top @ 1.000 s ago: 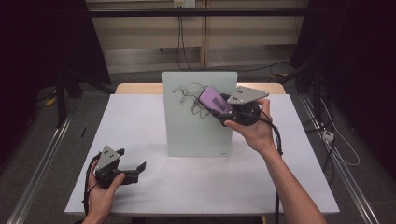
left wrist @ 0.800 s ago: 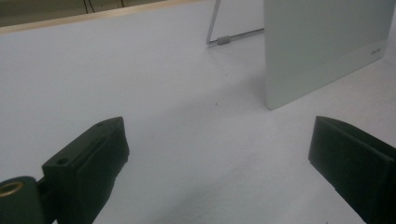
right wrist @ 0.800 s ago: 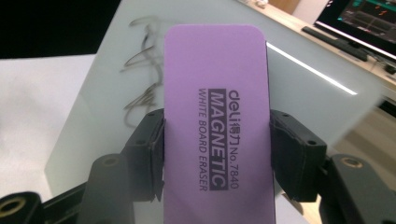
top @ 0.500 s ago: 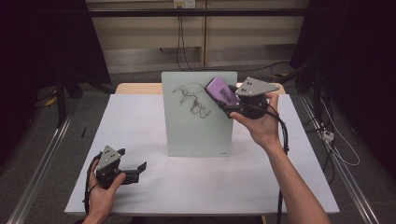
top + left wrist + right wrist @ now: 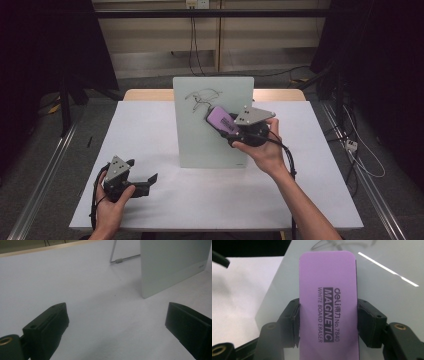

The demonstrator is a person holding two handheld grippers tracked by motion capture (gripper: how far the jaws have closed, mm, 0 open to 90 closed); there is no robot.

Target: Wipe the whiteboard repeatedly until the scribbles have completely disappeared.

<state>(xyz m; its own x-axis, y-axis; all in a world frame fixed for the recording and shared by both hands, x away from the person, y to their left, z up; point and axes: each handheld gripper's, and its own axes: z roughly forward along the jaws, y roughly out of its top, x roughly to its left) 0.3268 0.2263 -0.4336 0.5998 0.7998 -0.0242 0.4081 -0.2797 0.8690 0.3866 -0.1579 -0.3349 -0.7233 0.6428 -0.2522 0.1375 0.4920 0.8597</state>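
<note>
Your right gripper (image 5: 226, 123) clamps the purple magnetic whiteboard eraser (image 5: 328, 307) flat against the upright scribbled whiteboard (image 5: 200, 145) for wiping; your left gripper (image 5: 145, 182) rests wide open and empty on the white counter (image 5: 150, 120).

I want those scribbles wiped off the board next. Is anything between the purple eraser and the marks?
Nothing visible. The right gripper holds the purple eraser against the upright whiteboard, just below and right of the scribbles. Bare board lies between them. The left gripper rests open on the table, well away.
</note>
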